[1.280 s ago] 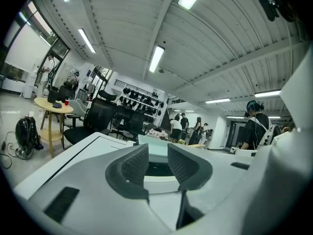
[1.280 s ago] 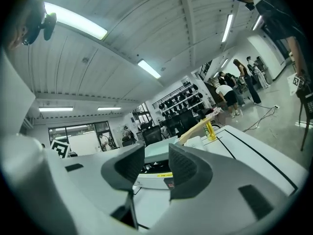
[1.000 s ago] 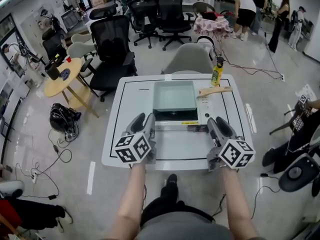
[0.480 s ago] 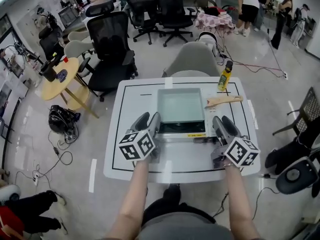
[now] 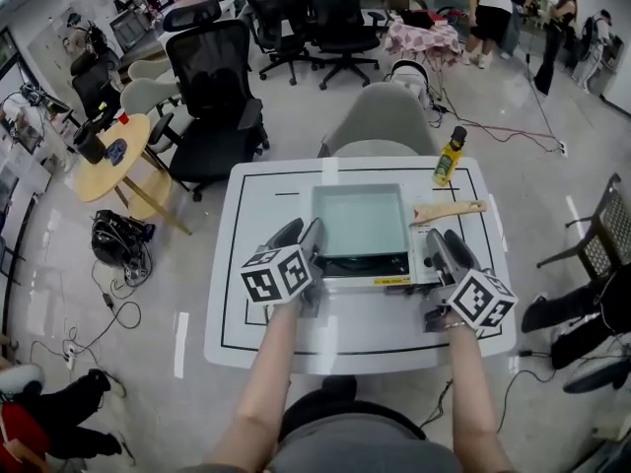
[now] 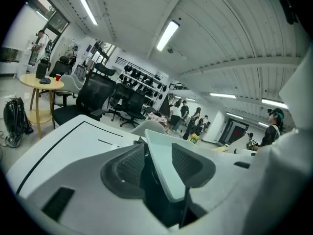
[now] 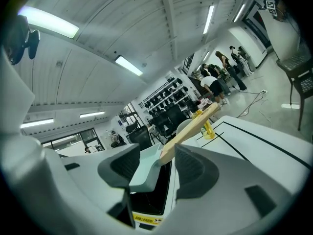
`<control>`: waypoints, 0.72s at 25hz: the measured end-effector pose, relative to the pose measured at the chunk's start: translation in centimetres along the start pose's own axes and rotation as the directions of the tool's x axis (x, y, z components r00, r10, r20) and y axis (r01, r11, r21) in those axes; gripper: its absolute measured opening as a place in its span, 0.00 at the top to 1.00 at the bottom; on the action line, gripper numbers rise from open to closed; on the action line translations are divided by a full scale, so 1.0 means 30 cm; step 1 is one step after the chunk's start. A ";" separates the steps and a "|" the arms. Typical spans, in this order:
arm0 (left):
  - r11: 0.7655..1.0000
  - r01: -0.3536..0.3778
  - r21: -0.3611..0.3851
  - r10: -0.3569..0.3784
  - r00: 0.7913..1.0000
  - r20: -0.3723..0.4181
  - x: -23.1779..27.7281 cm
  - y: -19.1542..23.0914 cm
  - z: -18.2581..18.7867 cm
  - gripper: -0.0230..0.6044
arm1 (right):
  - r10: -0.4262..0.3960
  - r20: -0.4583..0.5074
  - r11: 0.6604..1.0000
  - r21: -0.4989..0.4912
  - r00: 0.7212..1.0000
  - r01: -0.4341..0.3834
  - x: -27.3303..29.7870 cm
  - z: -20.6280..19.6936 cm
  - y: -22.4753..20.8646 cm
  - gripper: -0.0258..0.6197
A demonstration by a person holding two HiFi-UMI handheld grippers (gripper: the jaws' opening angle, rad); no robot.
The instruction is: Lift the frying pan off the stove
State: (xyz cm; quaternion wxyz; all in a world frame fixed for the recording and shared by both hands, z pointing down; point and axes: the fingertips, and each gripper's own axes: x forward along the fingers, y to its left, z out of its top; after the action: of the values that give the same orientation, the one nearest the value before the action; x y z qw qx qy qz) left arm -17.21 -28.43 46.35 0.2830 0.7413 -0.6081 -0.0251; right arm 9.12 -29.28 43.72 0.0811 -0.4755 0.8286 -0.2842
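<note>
A square pale-green frying pan point(image 5: 360, 220) sits on a portable stove point(image 5: 375, 281) in the middle of the white table point(image 5: 261, 200). Its wooden handle point(image 5: 449, 211) points right. My left gripper point(image 5: 301, 231) is at the pan's near left corner. In the left gripper view, the pan's rim point(image 6: 164, 173) runs between that gripper's point(image 6: 157, 156) spread pads. My right gripper point(image 5: 445, 243) is at the near right corner. There the pan corner point(image 7: 144, 173) and the handle's base point(image 7: 195, 124) lie between its point(image 7: 161, 173) pads. Both pairs of jaws have just been opening and press on nothing.
A yellow bottle point(image 5: 450, 158) stands at the table's far right, behind the handle. A grey chair point(image 5: 370, 126) is tucked in at the far side, a black office chair point(image 5: 212, 97) and a round wooden table point(image 5: 113, 156) to the left. People stand far back.
Both grippers have moved forward from in front of the stove to the pan's near corners. Their jaws now flank the pan's rim.
</note>
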 end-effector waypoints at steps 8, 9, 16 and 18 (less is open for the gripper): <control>0.999 -0.016 -0.036 0.014 0.998 -0.068 0.077 0.033 -0.027 0.70 | -0.028 -0.010 0.999 0.044 1.000 0.029 0.019 -0.012 -0.064 0.62; 0.999 -0.016 -0.040 0.013 0.997 -0.073 0.088 0.034 -0.029 0.70 | -0.033 -0.012 0.998 0.050 0.999 0.033 0.021 -0.012 -0.074 0.62; 0.998 -0.043 -0.042 0.038 0.993 -0.113 0.115 0.041 -0.045 0.70 | -0.033 -0.030 0.996 0.082 0.999 0.036 0.039 -0.029 -0.090 0.61; 0.998 -0.050 -0.046 0.044 0.991 -0.127 0.118 0.042 -0.050 0.71 | -0.036 -0.035 0.995 0.087 0.999 0.039 0.044 -0.027 -0.093 0.61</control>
State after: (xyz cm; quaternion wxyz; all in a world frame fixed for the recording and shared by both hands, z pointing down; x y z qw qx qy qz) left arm -16.84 -31.23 49.26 0.3394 0.7196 -0.6056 0.0137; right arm 10.15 -31.14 46.09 0.0827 -0.4822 0.8075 -0.3295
